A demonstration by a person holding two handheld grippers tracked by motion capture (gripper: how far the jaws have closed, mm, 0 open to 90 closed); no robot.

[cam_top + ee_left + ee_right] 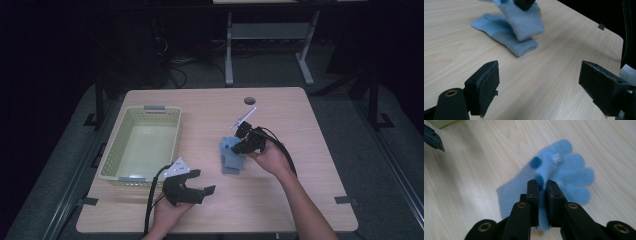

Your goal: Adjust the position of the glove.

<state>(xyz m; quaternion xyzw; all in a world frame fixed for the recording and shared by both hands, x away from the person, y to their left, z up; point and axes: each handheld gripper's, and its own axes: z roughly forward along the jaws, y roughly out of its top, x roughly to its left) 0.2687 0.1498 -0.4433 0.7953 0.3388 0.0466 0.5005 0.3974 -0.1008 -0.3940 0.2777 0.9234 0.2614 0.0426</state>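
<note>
A pale wooden tabletop (pixel 210 100) carried everything. On its left side sat a light green plastic basket (pixel 115 145) with latticed walls, nothing visible inside it. Right of the basket, near the middle of the tabletop, were two light blue knitted gloves. One glove (pixel 506 41) lay flat on the wood, and the lifted glove (pixel 564 172) hung over it, overlapping it in the left gripper view; dark blue dots and a pale one showed on its knit. The right gripper (pixel 243 145), held in the person's right hand, had its fingers (pixel 533 195) closed on the lifted glove, pinching the fabric between them. The left gripper (pixel 201 182) waited near the front edge, just right of the basket's near corner, its fingers (pixel 486 86) spread wide apart with only bare wood between them.
</note>
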